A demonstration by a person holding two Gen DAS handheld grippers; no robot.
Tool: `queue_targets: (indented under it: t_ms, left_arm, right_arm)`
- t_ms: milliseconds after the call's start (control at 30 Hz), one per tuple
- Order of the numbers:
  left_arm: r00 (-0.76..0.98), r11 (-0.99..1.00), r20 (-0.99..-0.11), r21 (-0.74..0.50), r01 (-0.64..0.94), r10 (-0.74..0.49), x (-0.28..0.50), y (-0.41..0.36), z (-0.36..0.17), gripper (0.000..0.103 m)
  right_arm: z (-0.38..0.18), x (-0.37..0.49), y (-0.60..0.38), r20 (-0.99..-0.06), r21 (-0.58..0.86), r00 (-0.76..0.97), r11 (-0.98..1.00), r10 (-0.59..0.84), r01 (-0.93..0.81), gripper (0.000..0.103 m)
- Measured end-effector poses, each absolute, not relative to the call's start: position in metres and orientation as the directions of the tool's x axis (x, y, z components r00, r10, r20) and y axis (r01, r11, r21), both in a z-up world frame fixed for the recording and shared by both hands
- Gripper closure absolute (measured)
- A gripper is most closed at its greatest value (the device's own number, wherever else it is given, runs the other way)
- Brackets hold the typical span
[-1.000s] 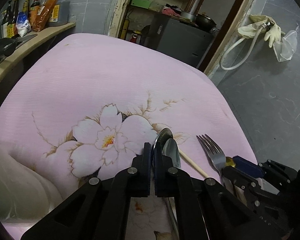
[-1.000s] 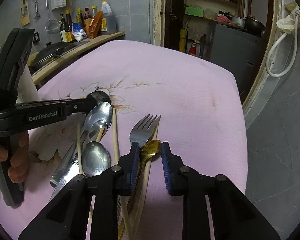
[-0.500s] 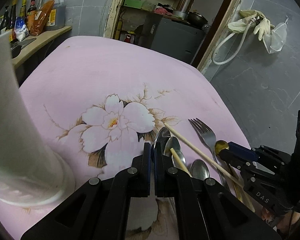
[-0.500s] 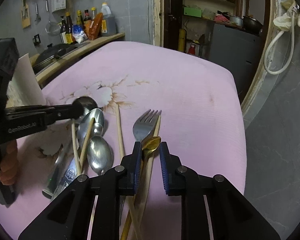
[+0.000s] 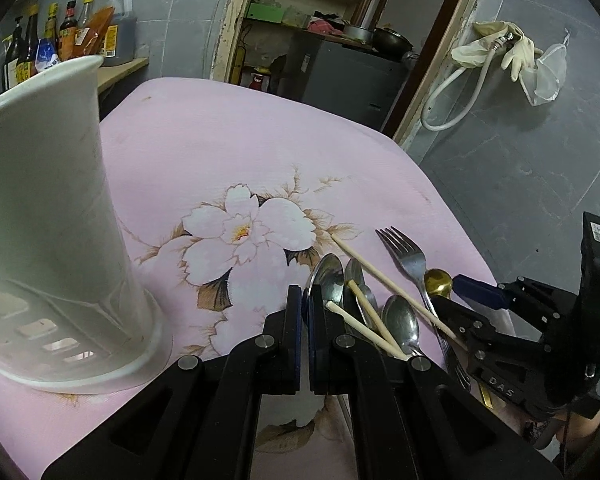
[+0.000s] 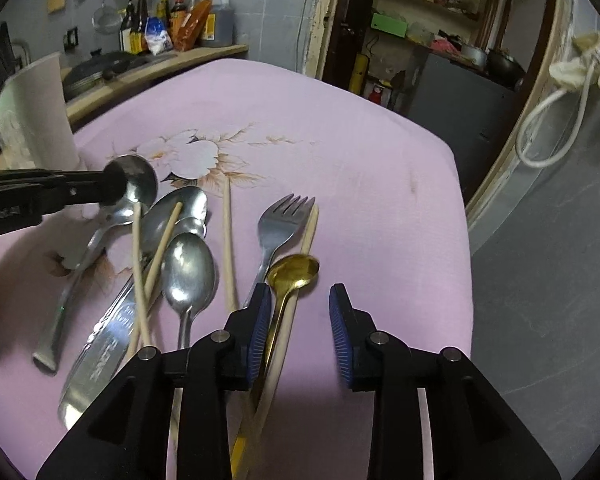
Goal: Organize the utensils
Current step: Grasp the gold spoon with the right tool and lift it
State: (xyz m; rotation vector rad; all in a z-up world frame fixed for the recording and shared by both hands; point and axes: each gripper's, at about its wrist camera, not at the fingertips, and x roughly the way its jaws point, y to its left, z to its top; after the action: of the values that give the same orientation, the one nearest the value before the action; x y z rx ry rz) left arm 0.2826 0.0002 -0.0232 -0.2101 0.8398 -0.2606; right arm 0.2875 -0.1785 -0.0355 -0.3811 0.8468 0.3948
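Left gripper (image 5: 305,312) low, jaws pinched nearly together. Right gripper (image 6: 300,320) low too, jaws spread wide, pointing forward.

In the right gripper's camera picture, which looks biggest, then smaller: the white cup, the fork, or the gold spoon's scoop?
As they look in the right wrist view:
1. White cup, though partly cut off at the edge
2. Fork
3. Gold spoon's scoop
The cup stands farthest away, so it is probably bigger still.

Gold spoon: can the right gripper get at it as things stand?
Probably yes. The right gripper is open and the gold spoon already lies between its jaws, near the left pad. A chopstick lies right alongside, so it may be caught too.
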Motion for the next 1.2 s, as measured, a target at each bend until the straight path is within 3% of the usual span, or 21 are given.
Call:
queue_targets:
  t_ms: [467, 767, 833, 1200]
  left_arm:
    - [0.646, 0.940, -0.687, -0.295, 0.171, -0.333, 0.276, 0.005, -0.021, 0.102]
    - [0.653, 0.938, -0.677, -0.299, 0.178, -0.340, 0.275, 0.006, -0.017, 0.102]
    - [0.659, 0.937, -0.670, -0.298, 0.182, -0.341, 0.272, 0.006, -0.015, 0.102]
    - [0.742, 0.945, -0.590, -0.264, 0.196, -0.318, 0.258, 0.003, 0.001, 0.102]
  right_arm:
    - [-0.033, 0.270, -0.182, -0.755, -0.242, 0.646, 0.866, 0.116, -0.439, 0.075]
    - [-0.033, 0.290, -0.178, -0.761, -0.165, 0.628, 0.887, 0.164, -0.432, 0.092]
    - [-0.032, 0.286, -0.178, -0.748, -0.181, 0.644, 0.885, 0.159, -0.428, 0.099]
    - [-0.008, 0.256, -0.179, -0.594, -0.213, 0.774, 0.885, 0.220, -0.414, 0.100]
